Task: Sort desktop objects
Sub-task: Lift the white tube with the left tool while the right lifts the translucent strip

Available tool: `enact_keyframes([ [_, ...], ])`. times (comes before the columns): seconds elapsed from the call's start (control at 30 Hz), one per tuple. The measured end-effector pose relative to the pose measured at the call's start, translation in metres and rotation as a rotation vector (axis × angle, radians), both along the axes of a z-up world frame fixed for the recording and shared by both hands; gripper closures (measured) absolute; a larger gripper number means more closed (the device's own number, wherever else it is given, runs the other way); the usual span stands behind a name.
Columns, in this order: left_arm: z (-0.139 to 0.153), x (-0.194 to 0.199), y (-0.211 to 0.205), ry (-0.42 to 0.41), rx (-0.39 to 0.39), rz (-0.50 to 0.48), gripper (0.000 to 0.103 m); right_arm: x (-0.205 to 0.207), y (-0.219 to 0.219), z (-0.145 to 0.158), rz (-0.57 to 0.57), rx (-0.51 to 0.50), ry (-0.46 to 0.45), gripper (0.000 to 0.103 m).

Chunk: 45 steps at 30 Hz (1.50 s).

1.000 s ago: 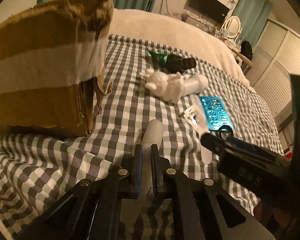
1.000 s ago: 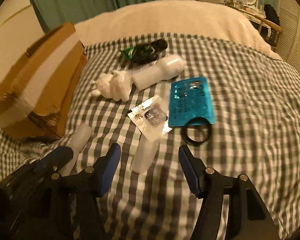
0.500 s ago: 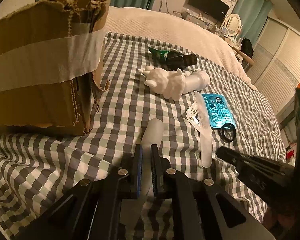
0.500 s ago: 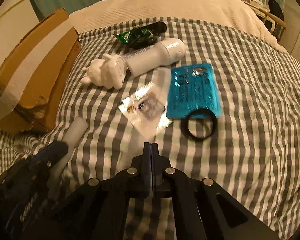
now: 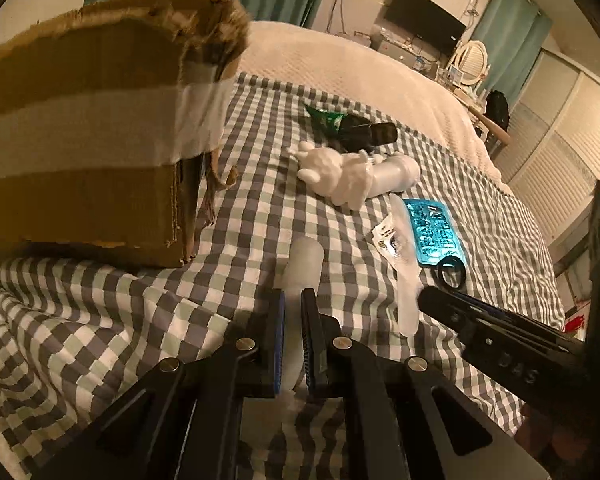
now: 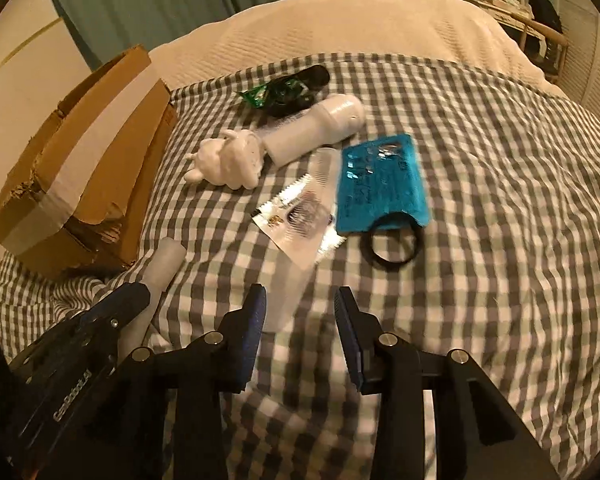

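Observation:
My left gripper [image 5: 293, 300] is shut on a frosted white tube [image 5: 305, 258] that lies on the checked cloth [image 5: 240, 232] and points away from me. In the right wrist view my right gripper [image 6: 301, 308] hangs low over the cloth and its jaws are opening. Nothing is pressed between them. The near end of a long translucent comb-like piece [image 6: 290, 292] lies just inside its left finger. Beyond it lie a clear sachet [image 6: 296, 216], a teal blister pack [image 6: 380, 184] and a black ring [image 6: 394, 244].
A torn, taped cardboard box [image 5: 84, 152] stands at the left. Farther back lie a white figurine [image 6: 228, 160], a white bottle [image 6: 316, 128] and a green wrapper with a dark item [image 6: 284, 88]. A cream bedspread [image 6: 360, 24] lies behind the cloth.
My right gripper's jaws closed fully on nothing and have parted again. The left gripper has kept its hold on the tube and has not moved.

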<state>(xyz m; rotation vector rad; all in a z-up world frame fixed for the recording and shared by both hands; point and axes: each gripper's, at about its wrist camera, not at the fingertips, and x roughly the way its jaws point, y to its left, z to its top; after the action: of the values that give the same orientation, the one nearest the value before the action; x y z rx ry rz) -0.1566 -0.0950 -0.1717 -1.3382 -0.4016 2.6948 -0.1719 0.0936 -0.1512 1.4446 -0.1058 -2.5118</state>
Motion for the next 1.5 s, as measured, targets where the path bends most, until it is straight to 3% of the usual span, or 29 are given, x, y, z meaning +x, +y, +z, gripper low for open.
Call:
enact_keyframes([
  [0.27, -0.01, -0.008, -0.002, -0.027, 0.034, -0.01, 0.096, -0.034, -0.01, -0.025, -0.016, 0.015, -0.046, 0.067],
  [0.43, -0.009, -0.007, 0.001, -0.017, 0.019, -0.017, 0.095, -0.029, -0.006, -0.029, -0.009, 0.026, -0.051, 0.074],
  [0.77, 0.013, 0.01, 0.007, 0.059, -0.009, -0.032, 0.095, 0.015, 0.021, 0.001, -0.039, -0.059, -0.037, 0.078],
  [1.17, 0.052, 0.039, 0.011, 0.165, 0.014, -0.061, 0.095, 0.052, 0.039, 0.047, -0.048, -0.023, 0.044, 0.082],
  [1.2, 0.055, 0.041, 0.01, 0.174, 0.018, -0.06, 0.095, 0.055, 0.038, 0.053, -0.043, -0.011, 0.055, 0.085],
  [1.23, 0.058, 0.042, 0.01, 0.184, 0.022, -0.063, 0.095, 0.058, 0.037, 0.057, -0.041, -0.001, 0.063, 0.096],
  [1.3, 0.063, 0.045, 0.009, 0.197, 0.018, -0.067, 0.095, 0.061, 0.035, 0.065, -0.029, 0.025, 0.069, 0.099],
  [1.5, 0.055, 0.046, 0.008, 0.171, 0.025, -0.073, 0.095, 0.061, 0.036, 0.051, -0.023, 0.019, 0.029, 0.098],
])
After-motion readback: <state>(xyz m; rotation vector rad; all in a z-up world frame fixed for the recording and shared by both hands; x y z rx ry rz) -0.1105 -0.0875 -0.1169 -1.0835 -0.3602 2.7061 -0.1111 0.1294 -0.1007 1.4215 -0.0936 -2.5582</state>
